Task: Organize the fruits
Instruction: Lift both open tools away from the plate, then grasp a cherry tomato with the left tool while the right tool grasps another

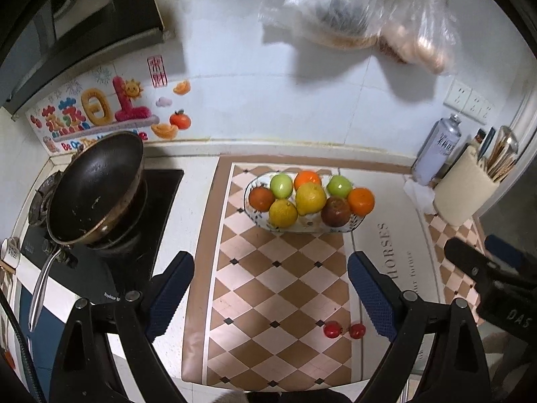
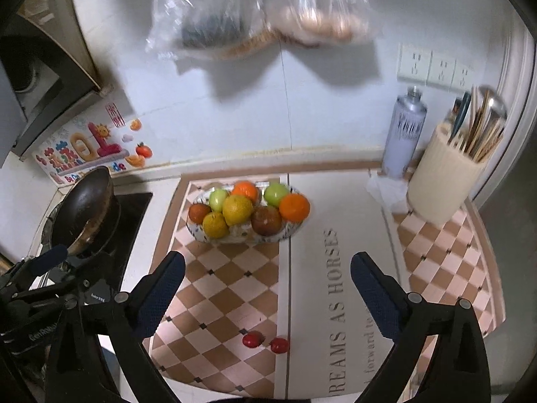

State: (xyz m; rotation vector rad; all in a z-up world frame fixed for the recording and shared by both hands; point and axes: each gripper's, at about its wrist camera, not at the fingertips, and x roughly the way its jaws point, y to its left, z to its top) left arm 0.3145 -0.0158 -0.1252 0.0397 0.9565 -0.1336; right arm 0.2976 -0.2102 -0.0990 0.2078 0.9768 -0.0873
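A patterned oval plate [image 1: 354,226] [image 2: 295,231] sits on the checkered mat, piled with fruit: two green apples [image 1: 281,185] [image 2: 276,193], oranges [image 1: 361,201] [image 2: 294,207], yellow lemons [image 1: 310,198] [image 2: 237,209] and dark red fruits [image 1: 335,211] [image 2: 266,220]. Two small red cherry tomatoes [image 1: 332,329] [image 2: 252,339] lie on the mat near the front. My left gripper [image 1: 271,288] is open and empty, held above the mat short of the plate. My right gripper [image 2: 267,288] is open and empty beside it; its body shows at the right of the left wrist view [image 1: 486,268].
A black wok [image 1: 95,188] [image 2: 84,201] rests on the stove at left. A spray can [image 1: 436,147] [image 2: 404,134] and a cream utensil holder [image 1: 465,188] [image 2: 443,181] stand at back right. Plastic bags [image 1: 352,6] [image 2: 235,10] hang on the wall above.
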